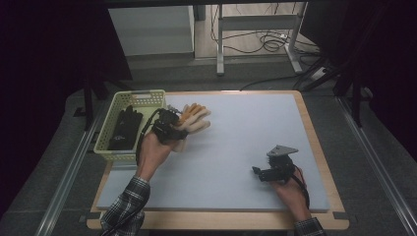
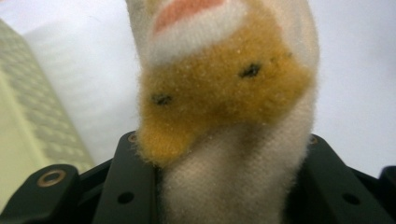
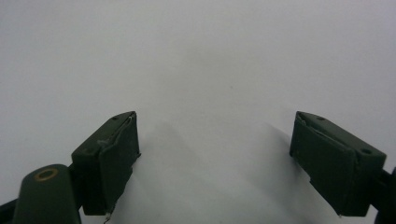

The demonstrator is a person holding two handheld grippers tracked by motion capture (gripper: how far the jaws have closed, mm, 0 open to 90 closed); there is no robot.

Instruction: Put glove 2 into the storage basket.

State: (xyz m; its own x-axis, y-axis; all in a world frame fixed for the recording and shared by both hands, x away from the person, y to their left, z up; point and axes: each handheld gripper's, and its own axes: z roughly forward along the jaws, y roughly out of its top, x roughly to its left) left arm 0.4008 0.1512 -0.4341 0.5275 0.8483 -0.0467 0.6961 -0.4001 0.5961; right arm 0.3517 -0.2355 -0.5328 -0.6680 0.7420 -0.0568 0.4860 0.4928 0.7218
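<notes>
A fuzzy cream-and-orange glove (image 1: 194,119) is clamped between the jaws of the left hand-held gripper (image 1: 169,127), just beside the right wall of the yellow basket (image 1: 140,98) on the worktop (image 1: 246,128). A black glove (image 1: 124,129) is seen lying inside that basket. Well apart from the basket, the right hand-held gripper (image 1: 263,172) is held wide open and empty over the worktop.
</notes>
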